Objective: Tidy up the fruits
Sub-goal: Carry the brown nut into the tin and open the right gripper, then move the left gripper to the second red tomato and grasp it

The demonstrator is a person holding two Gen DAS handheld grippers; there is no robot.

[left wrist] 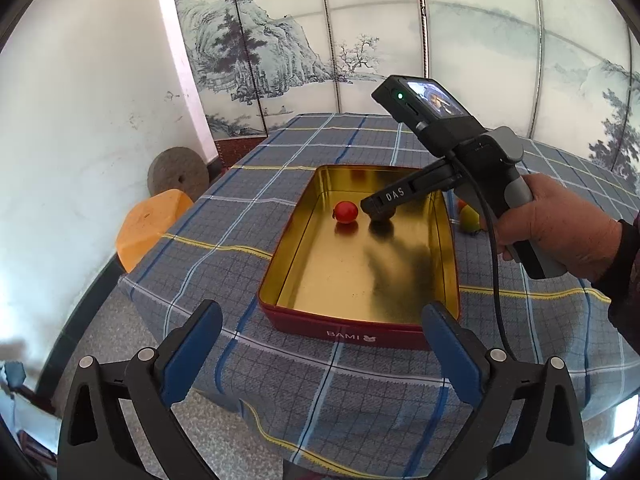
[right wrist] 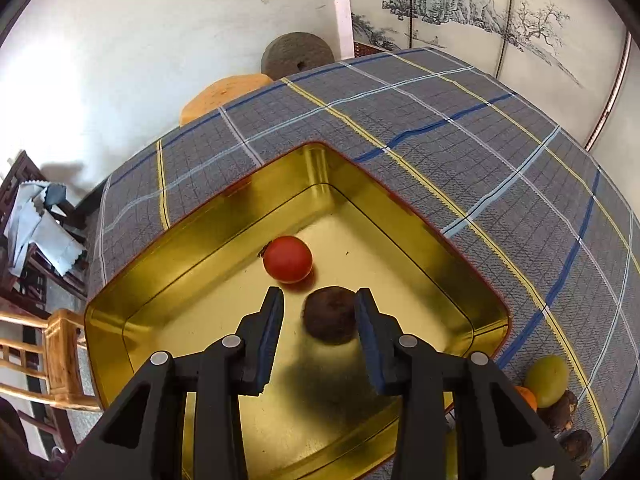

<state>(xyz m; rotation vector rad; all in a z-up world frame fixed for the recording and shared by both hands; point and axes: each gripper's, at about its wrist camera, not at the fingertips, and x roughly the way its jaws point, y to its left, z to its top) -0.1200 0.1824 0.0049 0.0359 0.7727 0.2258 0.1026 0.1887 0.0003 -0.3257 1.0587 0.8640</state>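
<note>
A red tin with a gold inside (left wrist: 360, 334) (right wrist: 200, 216) stands on the plaid tablecloth. In it lie a red tomato (left wrist: 346, 212) (right wrist: 288, 259) and a dark brown round fruit (right wrist: 330, 314) (left wrist: 384, 218). My right gripper (right wrist: 318, 300) (left wrist: 376, 210) reaches down into the tin with the brown fruit between its fingers. The fruit rests on the tin floor against the right finger, and a gap shows at the left finger (right wrist: 272, 320). My left gripper (left wrist: 324, 310) hovers wide open at the tin's near wall, with nothing between its fingers.
A green fruit (right wrist: 547, 380) (left wrist: 469, 218), an orange one (right wrist: 526, 396) and two dark ones (right wrist: 560, 412) lie on the cloth right of the tin. A hand (left wrist: 560, 232) holds the right gripper. An orange stool (left wrist: 148, 228) and a millstone (left wrist: 178, 176) stand left of the table.
</note>
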